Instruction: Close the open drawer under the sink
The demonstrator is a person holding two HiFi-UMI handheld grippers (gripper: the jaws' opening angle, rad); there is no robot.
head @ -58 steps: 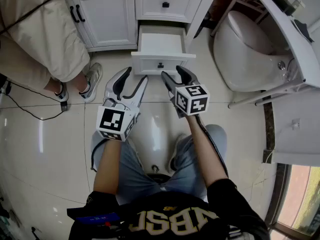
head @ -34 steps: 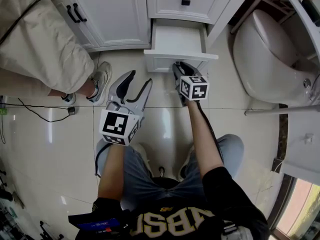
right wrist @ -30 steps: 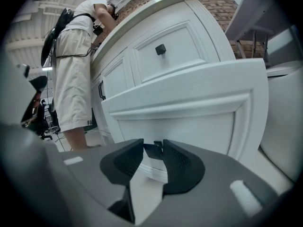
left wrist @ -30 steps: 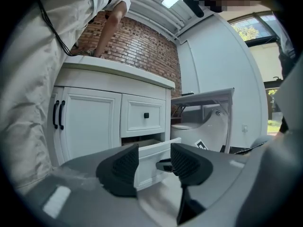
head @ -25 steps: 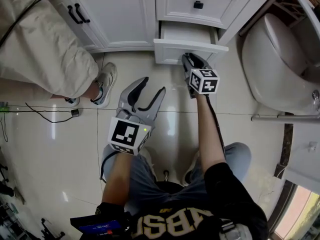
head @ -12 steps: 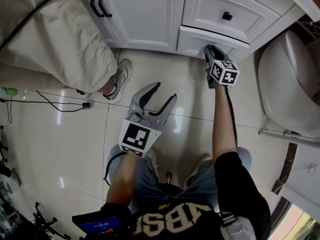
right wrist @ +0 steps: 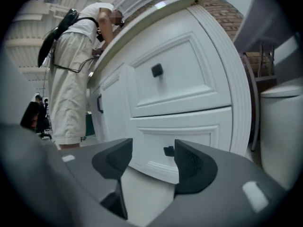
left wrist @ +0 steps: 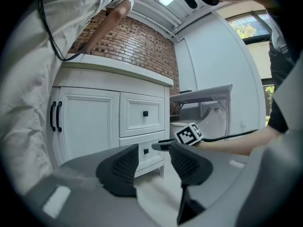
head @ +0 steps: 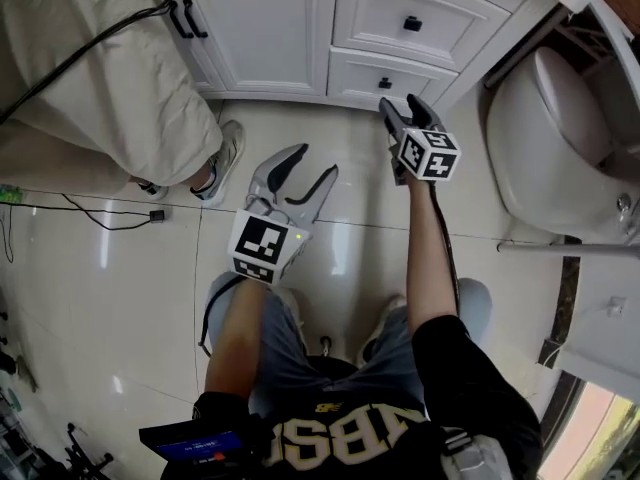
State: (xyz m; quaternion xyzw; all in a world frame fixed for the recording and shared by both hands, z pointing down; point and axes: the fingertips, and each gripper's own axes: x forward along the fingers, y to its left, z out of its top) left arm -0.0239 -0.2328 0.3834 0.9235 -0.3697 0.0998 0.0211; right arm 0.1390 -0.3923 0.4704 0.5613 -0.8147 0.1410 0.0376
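The drawer under the sink is seen pushed in, with its front flush with the white cabinet front and its small black knob facing the near side. It is set at the bottom of the cabinet, directly below an upper drawer with a matching knob. It is flanked on the left by a cabinet door fitted with two black handles.

The right tongs are held just near of the drawer front, pointed at it and apart from it. Their jaws are opening, and nothing is held between them. In the right gripper view the knob is seen beyond the gap of the right tongs, close to the right jaw, with the drawer front behind it.

The left tongs are held over the tiled floor, nearer and to the left of the right tongs and well short of the cabinet. Their jaws are spread wide and are empty. In the left gripper view the drawer and the marker cube of the right tongs are seen past the left tongs.

A toilet is seen to the right of the cabinet. At the far left a second person in light clothing stands by the cabinet, with one shoe on the floor and a black cable lying on the floor nearby.
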